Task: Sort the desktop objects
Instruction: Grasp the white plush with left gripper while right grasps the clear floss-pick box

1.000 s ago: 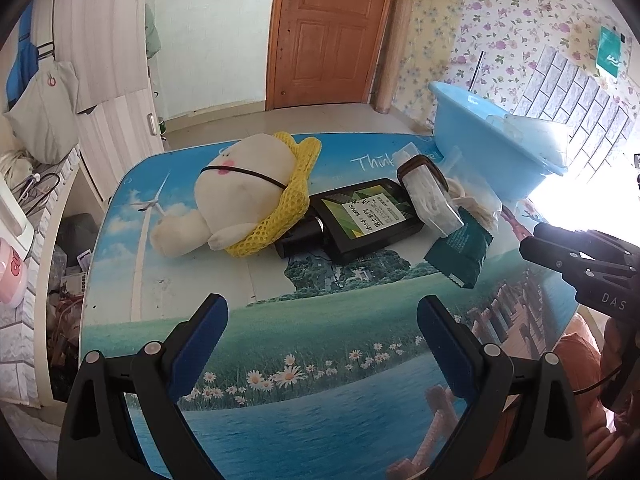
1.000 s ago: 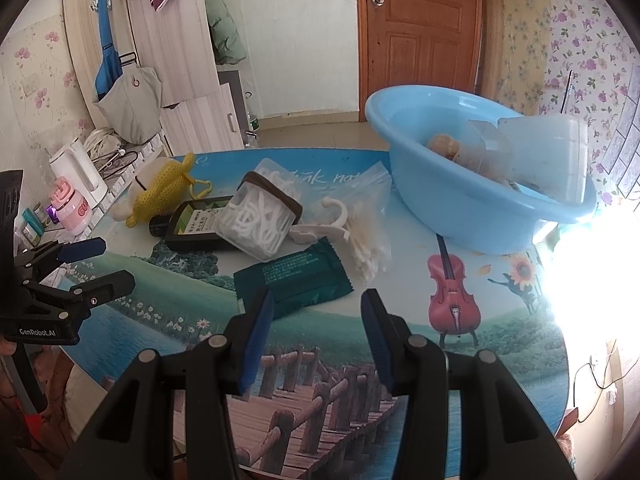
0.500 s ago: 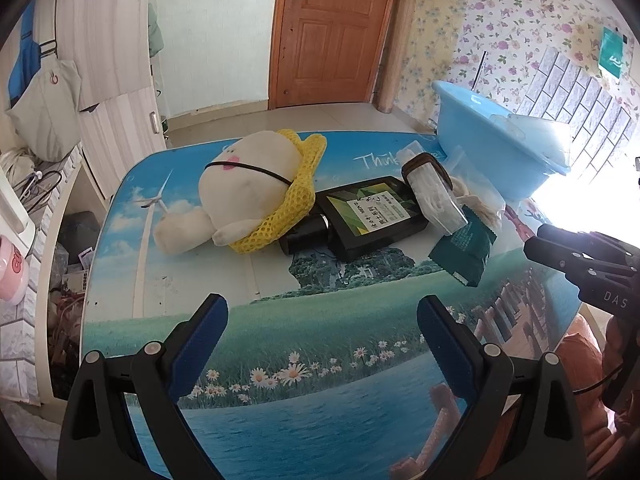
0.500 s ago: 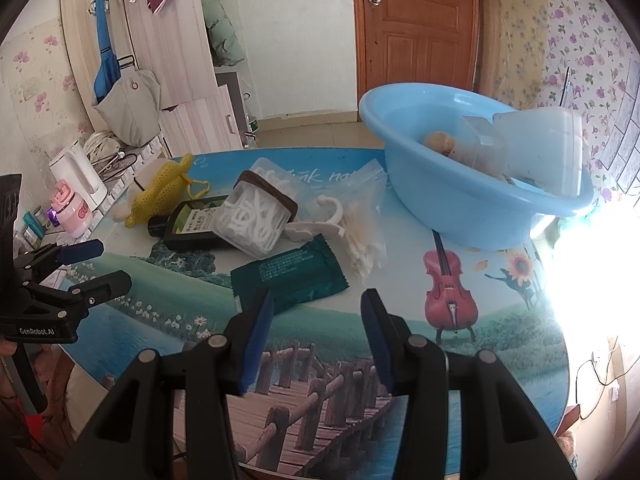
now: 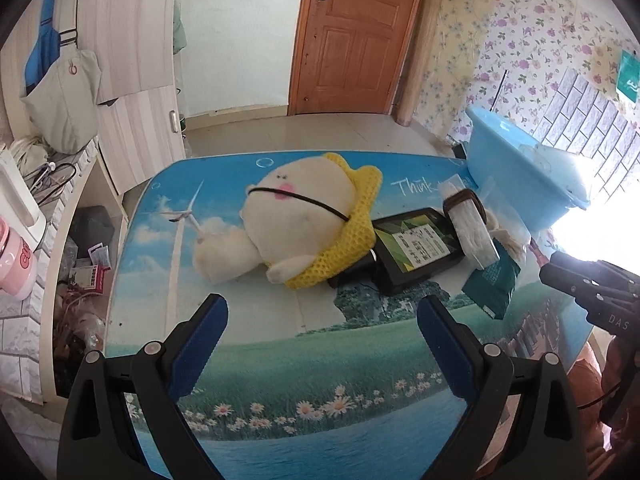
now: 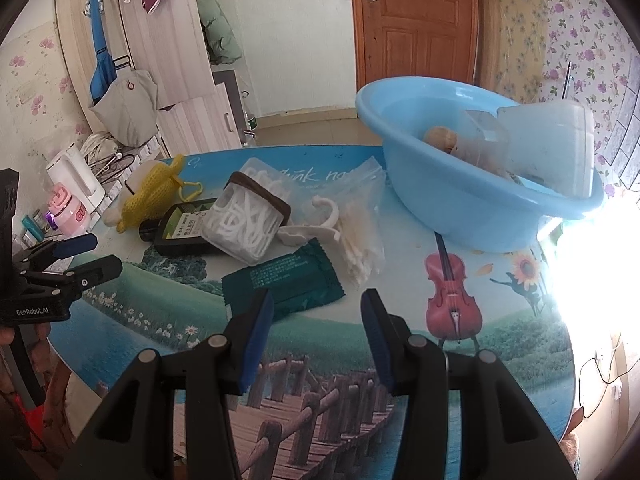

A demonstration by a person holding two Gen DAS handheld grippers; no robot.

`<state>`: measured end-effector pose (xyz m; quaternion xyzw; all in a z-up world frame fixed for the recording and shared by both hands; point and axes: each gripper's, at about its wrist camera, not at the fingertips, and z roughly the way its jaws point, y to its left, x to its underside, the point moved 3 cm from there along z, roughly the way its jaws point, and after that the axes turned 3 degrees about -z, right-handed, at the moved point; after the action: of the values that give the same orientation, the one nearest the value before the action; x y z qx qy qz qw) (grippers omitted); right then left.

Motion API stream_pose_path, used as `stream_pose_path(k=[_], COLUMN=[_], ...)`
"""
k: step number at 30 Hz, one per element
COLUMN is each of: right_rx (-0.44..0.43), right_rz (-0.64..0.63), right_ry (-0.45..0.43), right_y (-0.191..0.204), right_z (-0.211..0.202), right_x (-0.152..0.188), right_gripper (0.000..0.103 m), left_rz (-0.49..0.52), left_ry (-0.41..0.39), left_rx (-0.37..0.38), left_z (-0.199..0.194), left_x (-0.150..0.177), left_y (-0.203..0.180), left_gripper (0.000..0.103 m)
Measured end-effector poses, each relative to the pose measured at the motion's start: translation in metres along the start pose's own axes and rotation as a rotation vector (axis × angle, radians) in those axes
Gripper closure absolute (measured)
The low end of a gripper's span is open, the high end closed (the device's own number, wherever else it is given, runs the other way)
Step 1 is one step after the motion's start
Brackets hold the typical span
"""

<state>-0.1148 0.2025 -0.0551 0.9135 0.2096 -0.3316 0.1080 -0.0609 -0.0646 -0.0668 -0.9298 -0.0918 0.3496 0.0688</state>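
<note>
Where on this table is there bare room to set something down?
Bare: the near strip of table between the green packet and the right gripper, and left of the plush toy. Crowded: from plush toy to blue basin.

Plush toy (image 5: 304, 216) left of bottle (image 5: 416, 248); basin (image 6: 472, 184) far right

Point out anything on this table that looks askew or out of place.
The clear tub of white floss picks lies tipped over, leaning on the black bottle, which also lies flat. Nothing has spilled.
</note>
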Motion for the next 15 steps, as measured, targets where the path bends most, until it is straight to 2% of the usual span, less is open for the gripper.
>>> stream_pose_path(k=[8, 10, 11, 12, 14, 15], right_rx=[-0.069, -0.085, -0.098, -0.109, -0.132, -0.144], right_rz=[-0.033, -0.039, -0.037, -0.033, -0.016, -0.005], right_ry=[-0.013, -0.012, -0.009, -0.006, 0.003, 0.008], right_y=[0.024, 0.031, 0.034, 0.036, 0.04, 0.041], right_z=[0.011, 0.016, 0.019, 0.021, 0.028, 0.032], right_x=[-0.023, -0.03, -0.034, -0.037, -0.043, -0.047], right_gripper=[0.058, 0.057, 0.049, 0.037, 0.03, 0.03], left_rz=[-0.015, -0.023, -0.023, -0.014, 0.0, 0.004], left_ry=[-0.002, 0.002, 0.006, 0.011, 0.028, 0.044], left_rx=[0.002, 0.03, 0.039, 0.053, 0.071, 0.081], left_z=[0.015, 0.02, 0.022, 0.026, 0.035, 0.041], left_x=[-0.031, -0.037, -0.04, -0.043, -0.046, -0.047], left_y=[0.014, 0.013, 0.012, 0.01, 0.006, 0.004], left_gripper=[0.007, 0.007, 0.007, 0.007, 0.007, 0.007])
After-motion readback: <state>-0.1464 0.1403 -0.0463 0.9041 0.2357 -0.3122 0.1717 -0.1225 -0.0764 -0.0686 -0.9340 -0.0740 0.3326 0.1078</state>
